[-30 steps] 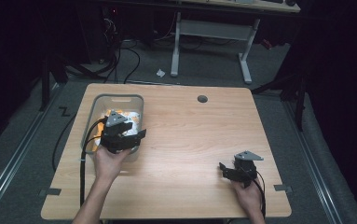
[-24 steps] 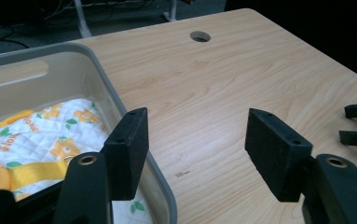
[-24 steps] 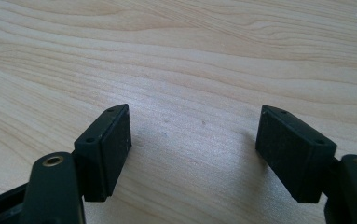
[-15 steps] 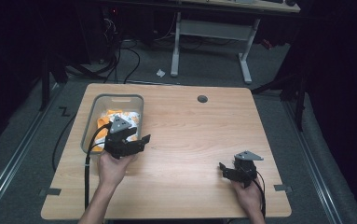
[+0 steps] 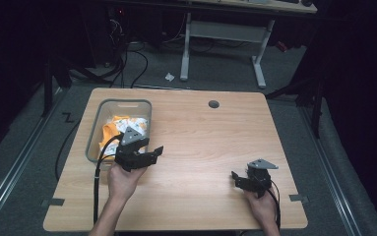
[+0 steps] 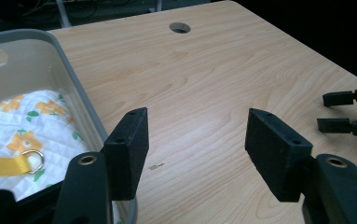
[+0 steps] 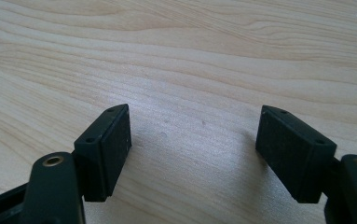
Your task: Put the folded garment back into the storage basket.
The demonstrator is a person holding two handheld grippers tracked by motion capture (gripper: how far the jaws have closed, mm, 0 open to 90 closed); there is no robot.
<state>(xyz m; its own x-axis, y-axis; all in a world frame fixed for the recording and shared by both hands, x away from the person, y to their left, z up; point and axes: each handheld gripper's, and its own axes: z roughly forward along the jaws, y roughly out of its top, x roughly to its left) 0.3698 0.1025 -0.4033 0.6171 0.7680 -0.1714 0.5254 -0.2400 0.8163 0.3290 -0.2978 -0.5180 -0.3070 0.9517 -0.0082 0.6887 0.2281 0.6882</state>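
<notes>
- Dark workshop floor and cables ring the wooden table (image 5: 201, 147), its top bare across the middle and right.
- At the table's left stands the grey bin (image 5: 97, 129), and the quilted flower-print cloth (image 5: 122, 125) with its yellow strap (image 6: 1, 166) and metal ring (image 6: 31, 156) lies inside it; by my reading the putting-away is done and only the pulling clear is left.
- My left gripper (image 5: 149, 156) hangs empty, jaws spread wide, just beside the bin's right wall. A second ago it stood over the cloth inside the bin; since then it has come back toward me and out over the rim.
- My right gripper (image 5: 240, 181) rests near the table's right front edge, jaws apart and empty, where it was a second ago.
</notes>
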